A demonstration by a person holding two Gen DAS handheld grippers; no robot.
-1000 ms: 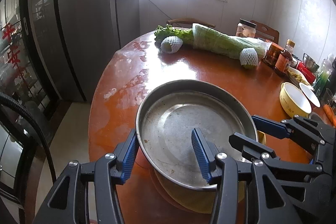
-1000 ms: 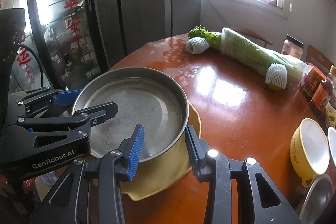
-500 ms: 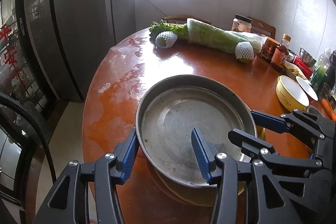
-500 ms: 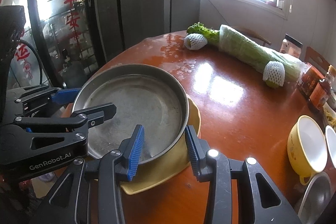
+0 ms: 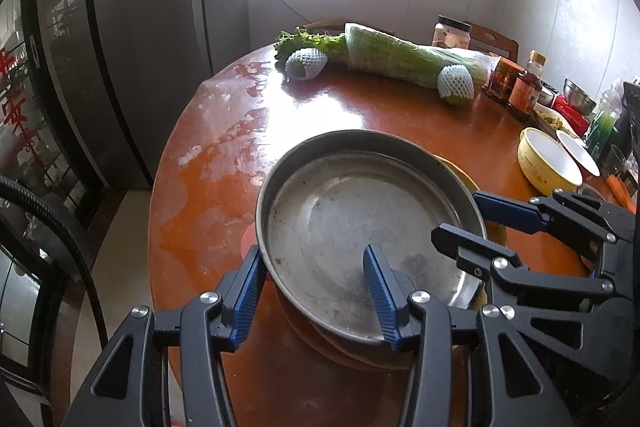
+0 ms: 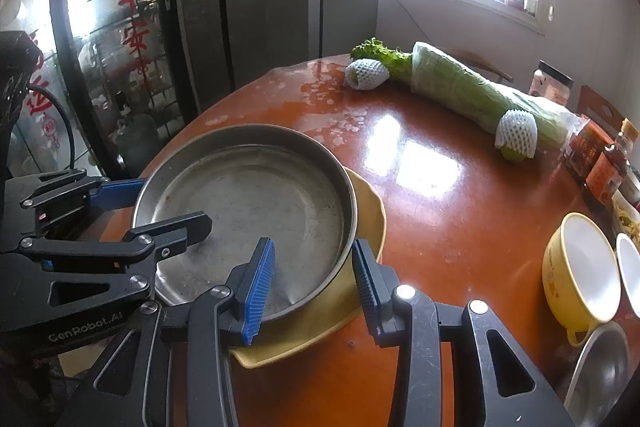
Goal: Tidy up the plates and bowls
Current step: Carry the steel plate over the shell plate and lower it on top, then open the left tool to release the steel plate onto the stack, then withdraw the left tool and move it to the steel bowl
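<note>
A round steel pan sits on a yellow plate near the front-left edge of the round brown table. My left gripper straddles the pan's near-left rim, one blue finger outside and one inside. A gap shows at the inner pad, so it is open. My right gripper straddles the rim on the opposite side the same way, also open. Each gripper shows in the other's view, the right gripper and the left gripper alike.
A yellow bowl, a small white bowl and a steel bowl stand at the right. At the back lie a wrapped cabbage, two netted fruits and sauce jars. The table drops to the floor at the left.
The left wrist view has shifted slightly over the table. Both grippers keep the same stance on the pan's rim.
</note>
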